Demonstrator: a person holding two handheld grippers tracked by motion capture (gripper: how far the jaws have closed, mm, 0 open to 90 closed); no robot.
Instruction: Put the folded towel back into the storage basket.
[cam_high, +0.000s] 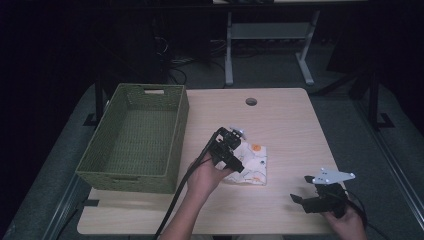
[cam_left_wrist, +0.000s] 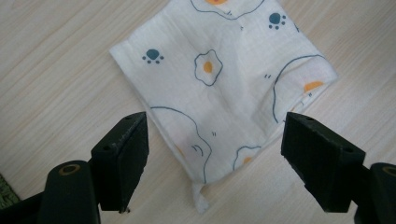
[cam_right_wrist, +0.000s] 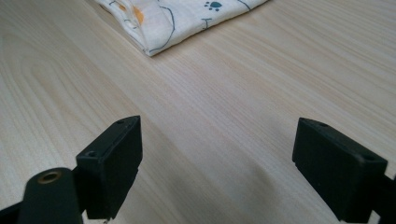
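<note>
White printed cloth (cam_left_wrist: 219, 88) (folded) under left gripper (cam_left_wrist: 215, 154), jaws apart; right gripper (cam_right_wrist: 217, 161) likewise agape

Left gripper (cam_high: 239, 159) over folded printed cloth (cam_high: 251, 165); right gripper (cam_high: 306, 190) apart, near worktop (cam_high: 280, 120) edge; green woven basket (cam_high: 134, 137) left.

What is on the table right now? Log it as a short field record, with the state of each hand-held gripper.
surface: wooden table
cloth: folded white cloth with egg and paw prints, lying flat
basket: green woven basket, empty, left of cloth
left hand-held gripper: open, jaws straddling the cloth's near corner
right hand-held gripper: open, over bare table, apart from cloth
</note>
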